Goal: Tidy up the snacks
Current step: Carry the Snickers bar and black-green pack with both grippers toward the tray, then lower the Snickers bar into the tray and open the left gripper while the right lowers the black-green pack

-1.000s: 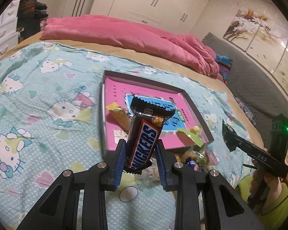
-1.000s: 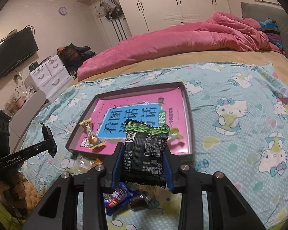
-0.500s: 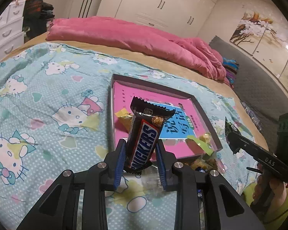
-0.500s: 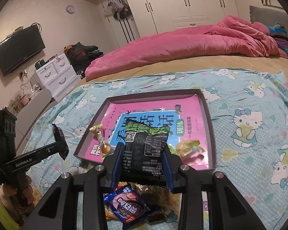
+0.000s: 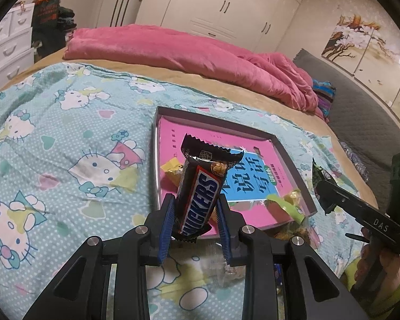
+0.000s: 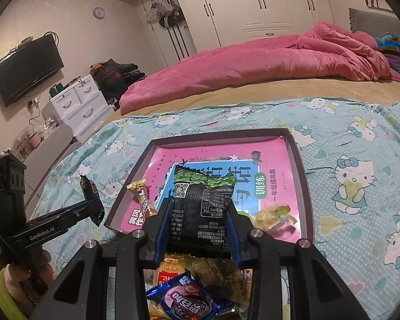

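Snacks sit pinched in both grippers: the left gripper [image 5: 194, 221] clamps a chocolate bar [image 5: 200, 194] upright, the right gripper [image 6: 198, 229] squeezes a black packet [image 6: 201, 208]; each long axis points up toward the tray [image 6: 297, 160] just ahead on the bedspread [image 5: 53, 133]

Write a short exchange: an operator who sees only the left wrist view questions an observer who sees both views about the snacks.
Operator: My left gripper grips the Snickers bar. What does the right gripper hold?
Observer: It is shut on a black packet with a green top, printed back towards its camera.
Operator: What lies beneath it, short of the tray?
Observer: A blue cookie packet on a pile of snacks, outside the tray.
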`<state>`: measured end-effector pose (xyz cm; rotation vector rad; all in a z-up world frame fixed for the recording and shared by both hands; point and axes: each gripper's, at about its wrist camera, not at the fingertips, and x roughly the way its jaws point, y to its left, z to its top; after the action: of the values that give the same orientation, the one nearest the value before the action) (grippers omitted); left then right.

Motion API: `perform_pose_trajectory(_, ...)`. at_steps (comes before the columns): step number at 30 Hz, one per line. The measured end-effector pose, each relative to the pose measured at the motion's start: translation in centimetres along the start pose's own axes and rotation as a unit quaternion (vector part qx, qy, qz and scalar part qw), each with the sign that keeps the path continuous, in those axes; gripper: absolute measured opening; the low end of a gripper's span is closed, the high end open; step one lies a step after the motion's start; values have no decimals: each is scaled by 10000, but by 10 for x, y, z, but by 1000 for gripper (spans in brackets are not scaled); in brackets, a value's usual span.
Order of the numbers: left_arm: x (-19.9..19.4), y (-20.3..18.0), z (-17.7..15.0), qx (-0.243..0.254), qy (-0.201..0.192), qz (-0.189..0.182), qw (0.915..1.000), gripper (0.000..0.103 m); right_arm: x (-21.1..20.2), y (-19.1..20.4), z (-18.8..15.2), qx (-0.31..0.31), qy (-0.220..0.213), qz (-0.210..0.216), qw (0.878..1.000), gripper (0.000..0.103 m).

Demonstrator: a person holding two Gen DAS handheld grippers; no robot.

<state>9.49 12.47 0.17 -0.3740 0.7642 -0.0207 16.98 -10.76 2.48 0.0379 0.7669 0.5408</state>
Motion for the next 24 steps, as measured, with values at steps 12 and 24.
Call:
perform_pose_trajectory(12,19,-7,1,84,83,187,9998,31,12,0,5,94,32,-15,9999,38)
perform_pose_trajectory(24,38,-11,1,49,212,228,9995,31,17,-1,8,113,39,-24,9999,38)
